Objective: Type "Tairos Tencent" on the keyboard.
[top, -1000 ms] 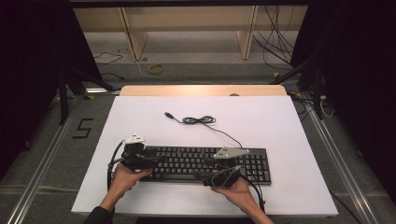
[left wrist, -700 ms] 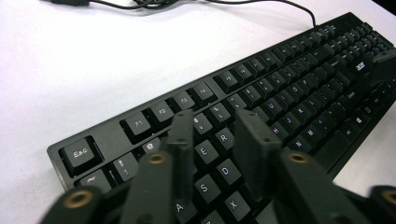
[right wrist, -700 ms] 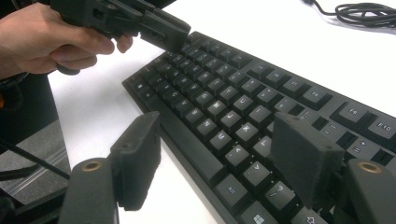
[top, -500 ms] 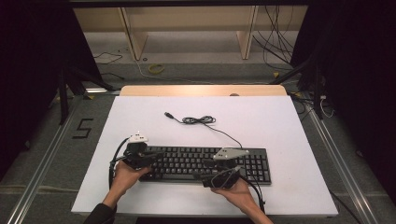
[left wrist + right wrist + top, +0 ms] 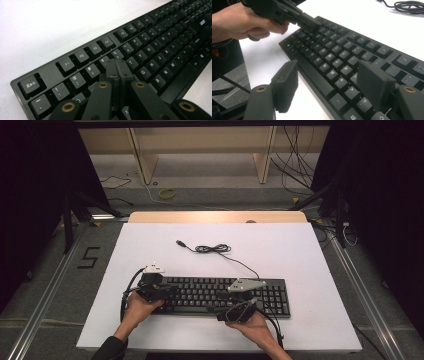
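With my left gripper (image 5: 117, 71) jaws just clenched empty over the black keyboard's (image 5: 220, 295) left keys on the tabletop's (image 5: 300, 245) near side and my right gripper (image 5: 332, 82) released astride its near edge, a careless press could mistype or shove it.

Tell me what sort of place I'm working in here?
Probably a lab recording station, not an office: a white table stands alone between dark curtains, loose cables trail over the bare floor behind, and a number 5 is taped on the floor. On the table lies a black keyboard.

Bright even overhead light, dark surroundings, soft focus
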